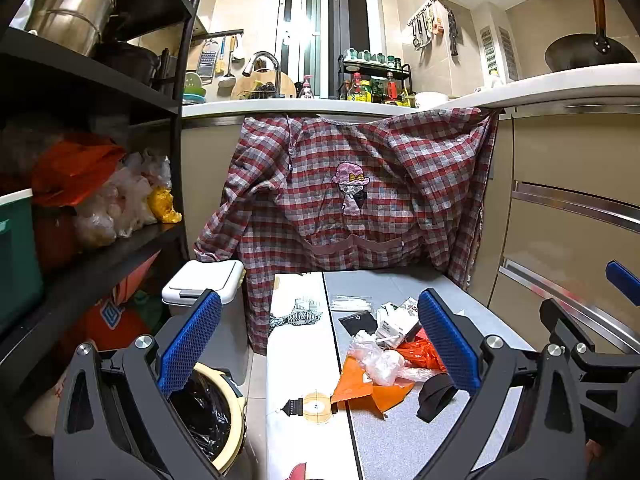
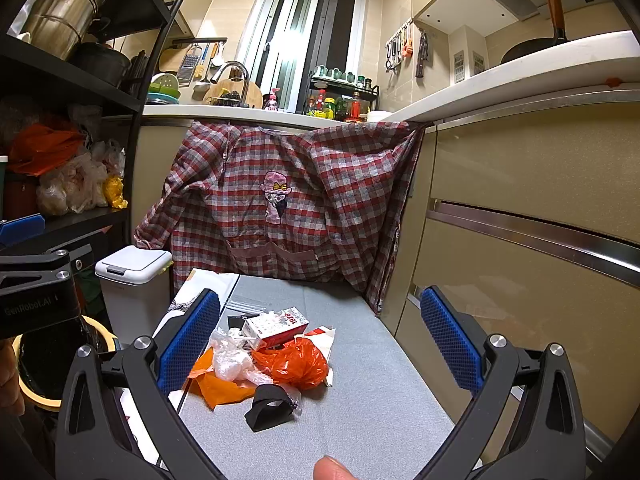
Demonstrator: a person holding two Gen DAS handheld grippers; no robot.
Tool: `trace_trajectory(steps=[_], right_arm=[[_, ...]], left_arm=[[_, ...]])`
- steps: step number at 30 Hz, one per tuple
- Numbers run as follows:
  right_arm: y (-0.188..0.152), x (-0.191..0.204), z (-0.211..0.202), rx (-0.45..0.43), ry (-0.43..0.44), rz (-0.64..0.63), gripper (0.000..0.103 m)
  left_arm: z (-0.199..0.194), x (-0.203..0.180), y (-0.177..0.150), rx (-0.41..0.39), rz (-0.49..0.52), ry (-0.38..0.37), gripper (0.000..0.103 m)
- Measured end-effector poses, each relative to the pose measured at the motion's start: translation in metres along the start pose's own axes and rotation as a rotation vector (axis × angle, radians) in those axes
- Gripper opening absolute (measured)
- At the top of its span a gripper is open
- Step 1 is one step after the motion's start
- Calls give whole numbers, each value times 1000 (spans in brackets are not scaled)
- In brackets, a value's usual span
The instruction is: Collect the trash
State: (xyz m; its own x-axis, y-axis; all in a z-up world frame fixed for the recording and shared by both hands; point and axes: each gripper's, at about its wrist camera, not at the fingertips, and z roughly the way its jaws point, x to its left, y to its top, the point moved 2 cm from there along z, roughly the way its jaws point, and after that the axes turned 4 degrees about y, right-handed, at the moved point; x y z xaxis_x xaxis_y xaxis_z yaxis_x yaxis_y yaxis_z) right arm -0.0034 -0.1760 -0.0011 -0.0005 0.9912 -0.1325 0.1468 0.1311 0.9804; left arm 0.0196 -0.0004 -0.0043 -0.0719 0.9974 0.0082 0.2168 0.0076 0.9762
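Observation:
A trash pile lies on the grey table (image 1: pixel 400 440): orange paper (image 1: pixel 360 386), a crumpled clear plastic bag (image 1: pixel 380 364), an orange bag (image 1: pixel 424 354), a black band (image 1: pixel 434 398), a white carton (image 1: pixel 396 322) and a black sachet (image 1: pixel 358 322). My left gripper (image 1: pixel 320 300) is open, hovering short of the pile with nothing between its pads. My right gripper (image 2: pixel 319 296) is open too, level with the orange bag (image 2: pixel 296 362), clear plastic (image 2: pixel 232 360), carton (image 2: pixel 276 326) and black band (image 2: pixel 268 406). A round bin with a black liner (image 1: pixel 204 412) stands left of the table.
A white lidded bin (image 2: pixel 134 268) stands beyond the round bin (image 2: pixel 44 360). A checked apron (image 1: pixel 352 192) hangs from the counter behind the table. Black shelves with bags (image 1: pixel 100 200) rise on the left, and beige drawers (image 2: pixel 540 240) close in on the right. A person's fingertip (image 2: pixel 334 468) shows at the bottom.

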Motion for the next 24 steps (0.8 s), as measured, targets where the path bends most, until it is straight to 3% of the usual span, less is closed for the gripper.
trace_trajectory(steps=[24], right_arm=[[3,1,-3,-4,0,0,98]], left_arm=[[0,0,0,-1,2,0,95]])
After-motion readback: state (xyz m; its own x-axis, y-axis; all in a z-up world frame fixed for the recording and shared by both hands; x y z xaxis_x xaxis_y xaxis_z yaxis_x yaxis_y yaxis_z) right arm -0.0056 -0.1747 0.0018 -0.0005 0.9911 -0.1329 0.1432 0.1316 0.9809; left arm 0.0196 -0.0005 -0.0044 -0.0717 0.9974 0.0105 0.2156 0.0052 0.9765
